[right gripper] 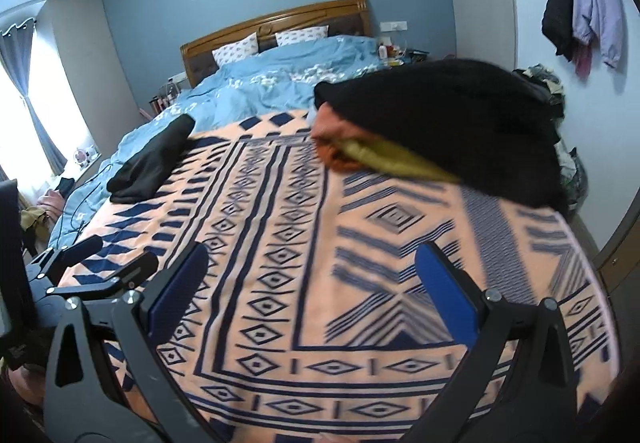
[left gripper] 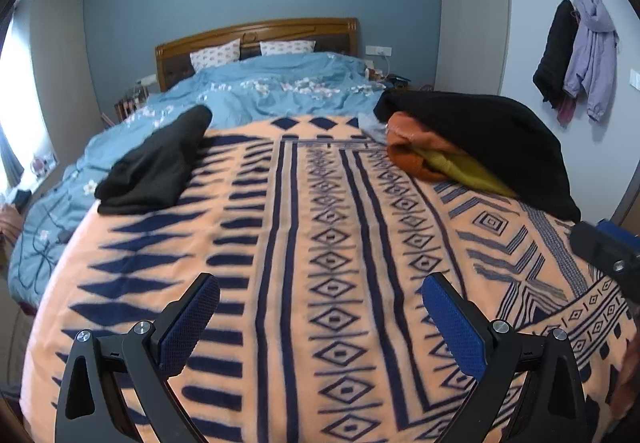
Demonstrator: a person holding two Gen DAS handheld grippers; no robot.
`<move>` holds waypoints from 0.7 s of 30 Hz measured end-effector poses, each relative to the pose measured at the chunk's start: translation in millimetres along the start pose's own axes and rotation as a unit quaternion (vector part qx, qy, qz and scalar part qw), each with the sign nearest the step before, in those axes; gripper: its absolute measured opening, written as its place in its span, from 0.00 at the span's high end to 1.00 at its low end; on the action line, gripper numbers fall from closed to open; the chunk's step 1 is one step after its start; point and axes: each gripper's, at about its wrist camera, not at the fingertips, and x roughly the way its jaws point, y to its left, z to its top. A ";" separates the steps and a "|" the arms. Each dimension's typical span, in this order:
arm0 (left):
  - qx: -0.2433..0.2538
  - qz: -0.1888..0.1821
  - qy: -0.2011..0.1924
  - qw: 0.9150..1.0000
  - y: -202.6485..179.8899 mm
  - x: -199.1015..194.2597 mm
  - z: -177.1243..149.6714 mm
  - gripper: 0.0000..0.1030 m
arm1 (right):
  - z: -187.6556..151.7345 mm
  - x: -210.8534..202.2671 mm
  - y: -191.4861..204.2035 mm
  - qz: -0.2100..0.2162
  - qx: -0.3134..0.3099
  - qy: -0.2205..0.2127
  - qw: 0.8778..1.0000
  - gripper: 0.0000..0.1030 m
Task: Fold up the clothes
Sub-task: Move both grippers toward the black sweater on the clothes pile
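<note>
A pile of unfolded clothes lies at the right of the orange patterned blanket (left gripper: 280, 243): a black garment (left gripper: 500, 135) on top, an orange one (left gripper: 412, 147) and a yellow-green one (left gripper: 468, 171) under it. The pile also shows in the right wrist view (right gripper: 460, 123). A folded black garment (left gripper: 156, 163) lies at the blanket's left edge, also seen in the right wrist view (right gripper: 152, 159). My left gripper (left gripper: 320, 291) is open and empty above the blanket. My right gripper (right gripper: 312, 259) is open and empty, nearer the pile. The left gripper shows at the left of the right wrist view (right gripper: 96, 259).
A blue floral duvet (left gripper: 280, 91) covers the far half of the bed up to two pillows and a wooden headboard (left gripper: 256, 35). Jackets (left gripper: 588, 51) hang on wall hooks at the right. More clothes lie heaped beyond the bed's right side (right gripper: 548, 83).
</note>
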 end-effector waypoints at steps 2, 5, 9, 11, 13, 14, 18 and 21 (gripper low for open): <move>0.005 -0.002 0.002 1.000 1.0 0.7 6.5 0.00 | 0.0 -1.1 1.9 -0.009 -0.003 0.004 1.000 0.00; 0.015 -0.007 0.010 1.000 0.3 4.0 21.6 0.00 | 6.6 -1.0 6.2 -0.017 -0.007 0.017 1.000 0.00; 0.029 -0.017 -0.026 0.999 -13.6 -5.6 44.5 0.00 | 33.6 -9.5 -35.0 -0.026 -0.006 0.006 1.000 0.00; 0.039 -0.013 -0.059 0.997 -28.6 -23.4 39.1 0.00 | 47.6 -11.7 -50.6 -0.046 -0.021 -0.001 0.999 0.00; 0.045 -0.014 -0.084 0.995 -38.6 -36.2 38.0 0.00 | 47.4 -61.1 -16.0 -0.092 -0.062 -0.039 0.993 0.00; 0.045 -0.018 -0.090 0.995 -39.1 -39.2 40.7 0.00 | 51.4 -62.0 -17.1 -0.096 -0.066 -0.044 0.992 0.00; 0.042 -0.020 -0.099 0.994 -41.6 -40.8 49.3 0.00 | 63.2 -64.8 -19.9 -0.112 -0.084 -0.065 0.988 0.00; 0.042 -0.022 -0.097 0.994 -43.4 -38.1 52.6 0.00 | 68.2 -62.8 -21.8 -0.118 -0.091 -0.074 0.986 0.00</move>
